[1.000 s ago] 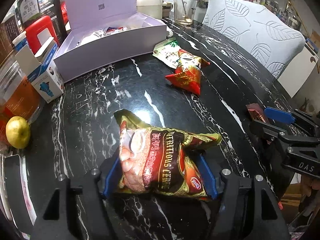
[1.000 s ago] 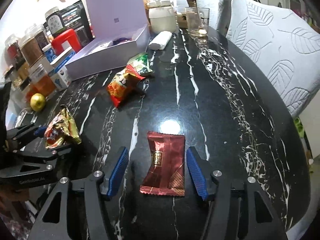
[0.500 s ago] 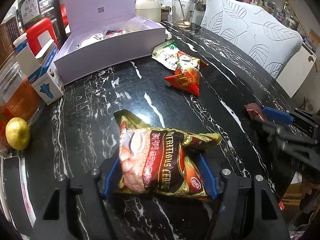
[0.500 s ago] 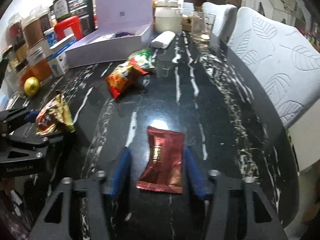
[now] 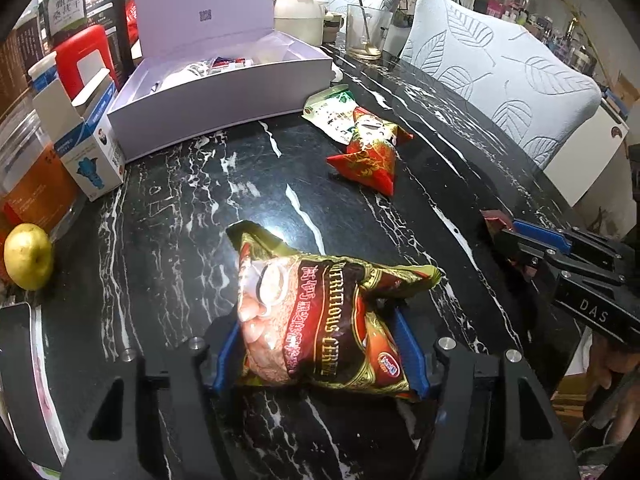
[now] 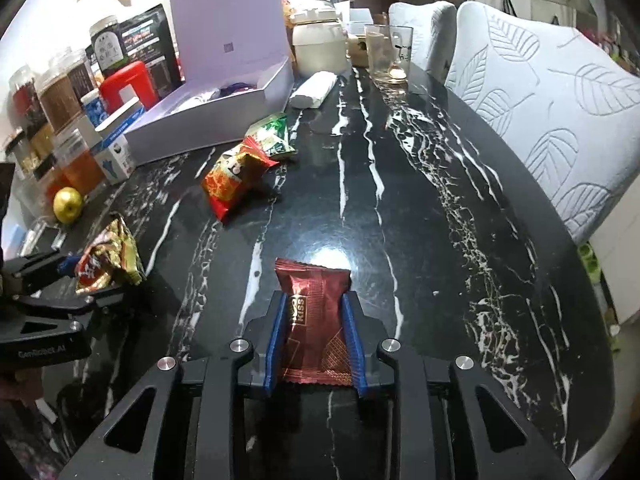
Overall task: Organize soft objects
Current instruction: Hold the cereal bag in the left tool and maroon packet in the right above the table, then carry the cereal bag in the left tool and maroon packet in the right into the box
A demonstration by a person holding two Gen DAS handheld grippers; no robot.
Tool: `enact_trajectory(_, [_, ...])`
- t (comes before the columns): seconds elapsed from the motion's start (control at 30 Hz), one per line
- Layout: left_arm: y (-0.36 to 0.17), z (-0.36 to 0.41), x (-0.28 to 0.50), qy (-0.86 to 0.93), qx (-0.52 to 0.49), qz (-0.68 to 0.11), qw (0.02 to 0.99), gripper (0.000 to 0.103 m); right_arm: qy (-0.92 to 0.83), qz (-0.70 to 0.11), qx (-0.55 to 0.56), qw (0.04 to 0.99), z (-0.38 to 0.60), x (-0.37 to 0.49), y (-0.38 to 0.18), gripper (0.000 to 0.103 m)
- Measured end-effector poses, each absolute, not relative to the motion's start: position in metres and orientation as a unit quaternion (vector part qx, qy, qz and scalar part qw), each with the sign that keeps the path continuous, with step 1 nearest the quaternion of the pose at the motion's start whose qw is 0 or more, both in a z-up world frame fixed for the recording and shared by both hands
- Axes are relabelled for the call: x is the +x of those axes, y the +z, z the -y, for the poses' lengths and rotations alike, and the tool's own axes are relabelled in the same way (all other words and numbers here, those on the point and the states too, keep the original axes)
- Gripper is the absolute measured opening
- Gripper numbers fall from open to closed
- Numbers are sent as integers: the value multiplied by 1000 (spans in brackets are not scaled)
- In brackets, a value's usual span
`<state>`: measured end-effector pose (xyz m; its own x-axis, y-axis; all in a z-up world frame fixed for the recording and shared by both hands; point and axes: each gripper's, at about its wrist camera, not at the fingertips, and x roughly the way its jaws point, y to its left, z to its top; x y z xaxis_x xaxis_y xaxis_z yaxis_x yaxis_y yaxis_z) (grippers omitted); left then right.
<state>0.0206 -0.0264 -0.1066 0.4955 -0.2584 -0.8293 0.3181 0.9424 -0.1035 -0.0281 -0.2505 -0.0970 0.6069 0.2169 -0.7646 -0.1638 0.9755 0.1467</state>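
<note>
Crinkled foil is what we hold on both sides. Our left gripper has just been closing and now pinches the puffy gold-and-brown cereal packet by its near half, blue pads pressed into the sides. Our right gripper has just been closing too, and its blue pads squeeze the flat dark-red foil candy sachet, which bows up slightly between them. Both packets rest on the black white-veined marble table, well short of the open lilac cardboard gift box at the far left.

We judge slipping to be the main risk: smooth foil with air inside can squirt out of a narrow pinch once lifted, and the cereal packet's far end hangs free and could sag or drag. Squeezing harder could burst a seam. On the way to the box, which we take for the likely destination, we could brush the red patterned snack pouch and the green-and-white sachet lying between, or the small blue-and-white carton.

Both grippers tilt steeply down toward the tabletop, side by side, left one low over the near edge.
</note>
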Motion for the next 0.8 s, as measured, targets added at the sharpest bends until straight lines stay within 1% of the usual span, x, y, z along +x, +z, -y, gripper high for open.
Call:
enact_trajectory(0.13, [-106, 23, 19, -174, 16, -477, 861, 64, 114, -424, 49, 897, 251, -31, -93, 28])
enact_trajectory(0.3, [-100, 20, 14, -168, 16, -469, 867, 64, 127, -409, 37, 903, 248, -35, -83, 28])
enact_trajectory(0.43, [-93, 17, 9, -166, 9, -462, 871, 64, 137, -399, 27, 906, 243, -39, -75, 28])
enact_trajectory(0.8, [-67, 1, -13, -154, -14, -435, 887, 64, 210, -375, 49, 901, 230, -62, -54, 28])
